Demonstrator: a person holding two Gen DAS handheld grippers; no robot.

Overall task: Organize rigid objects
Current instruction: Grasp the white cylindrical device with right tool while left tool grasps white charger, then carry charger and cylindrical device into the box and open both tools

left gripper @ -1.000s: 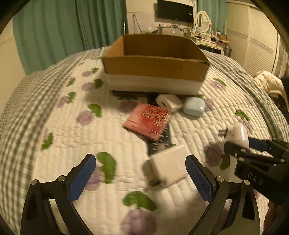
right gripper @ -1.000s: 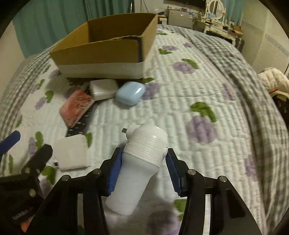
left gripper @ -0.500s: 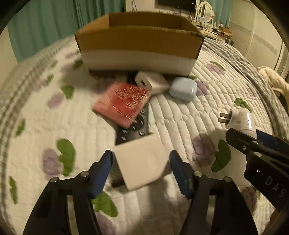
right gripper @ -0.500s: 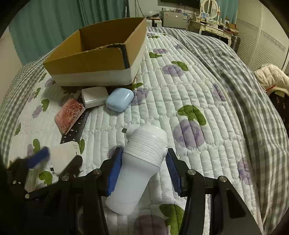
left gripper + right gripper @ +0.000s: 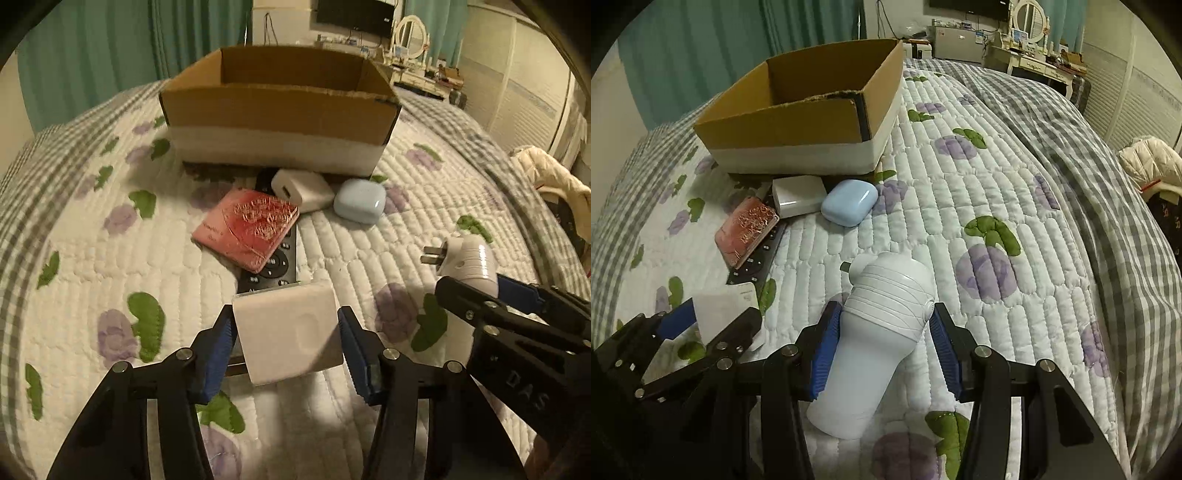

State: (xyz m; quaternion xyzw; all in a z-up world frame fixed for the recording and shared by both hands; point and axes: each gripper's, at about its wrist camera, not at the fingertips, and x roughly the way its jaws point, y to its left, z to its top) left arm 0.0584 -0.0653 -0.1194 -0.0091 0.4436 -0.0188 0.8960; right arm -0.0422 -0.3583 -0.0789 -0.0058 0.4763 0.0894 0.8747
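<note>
- Since a second ago the left gripper [image 5: 286,341] has gone from spread wide around the square white adapter [image 5: 288,332] to clenched on it, and the adapter now rides clear of the quilt [image 5: 92,266].
- Cardboard box [image 5: 798,122], open-topped at the far end of the quilt, looks like the destination; what shows of its inside is bare, so I judge the sorting barely begun.
- Right gripper [image 5: 882,343] grasps the white plug-in device [image 5: 879,332] across its ribbed upper body; the long axis runs from near the camera up and away, slightly leftward, with the plug prongs at the far end pointing toward the box.
- Black remote control [image 5: 273,262] lies with its length running toward the box, partly under the pink booklet [image 5: 247,229].
- Square white adapter sits flat-faced between the left pads, broad face upward; it has no marked long axis.
- Small white charger [image 5: 303,188] and pale blue earbud case [image 5: 358,205] rest just in front of the box wall, near each other.
- Left to do, as I judge: carry both held items into the box, then the four lying loose.
</note>
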